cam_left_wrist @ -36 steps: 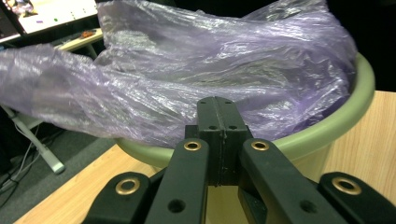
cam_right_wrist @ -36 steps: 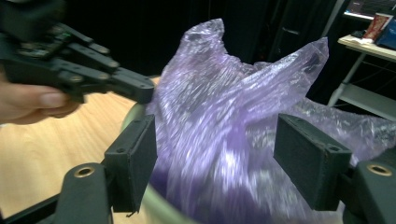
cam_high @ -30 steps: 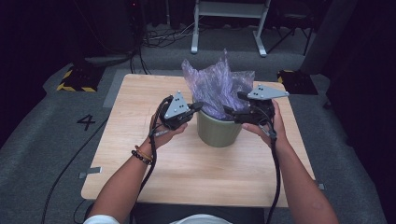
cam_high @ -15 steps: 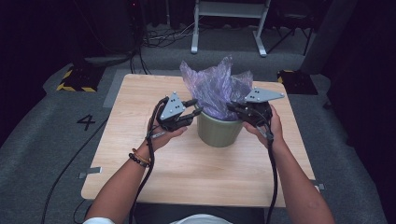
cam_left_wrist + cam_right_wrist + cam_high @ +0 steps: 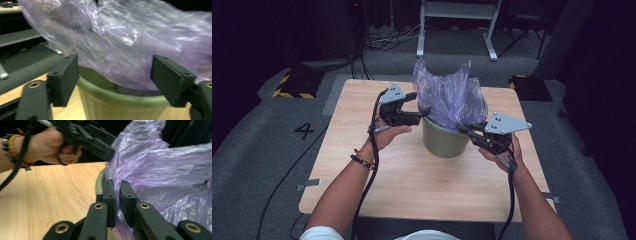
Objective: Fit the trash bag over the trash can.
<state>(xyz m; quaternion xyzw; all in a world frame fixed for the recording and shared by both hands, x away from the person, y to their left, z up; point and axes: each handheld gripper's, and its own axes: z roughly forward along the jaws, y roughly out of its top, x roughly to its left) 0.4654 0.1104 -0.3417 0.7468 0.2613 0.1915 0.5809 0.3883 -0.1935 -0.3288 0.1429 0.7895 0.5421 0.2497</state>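
Handling the Purple Bin Bag at the Green Bin

The purple plastic bag (image 5: pixel 448 97) sits partly inside the green bin (image 5: pixel 443 140), which stands on the wooden table (image 5: pixel 412 185) toward its far half. Most of the film billows loose above the rim; it is not yet folded over the edge.

Material behaviour. The bag appears to be a thin, crinkled, translucent film. Judge it very light, fully limp and somewhat slick. It holds no shape of its own, so any freed section is likely to spring or drift back toward the middle. Sharp pulls may stretch or tear it. The bin looks like rigid plastic and light enough to slide or tip if the film is pulled sideways.

Gripper state. The right gripper (image 5: pixel 117 192) has its jaws pinched together on a fold of film at the near right rim; the jaws have just been closing. The left gripper (image 5: pixel 115 75) stands with its jaws spread, bag and rim in front of them, the pads clear of both; these jaws have just been opening.

Where to take hold. Grip the film at its free top edge, not mid-wall, and gather a doubled fold between the pads for a sure hold. Take hold on opposite sides of the rim so the pulls balance and the bin stays put.
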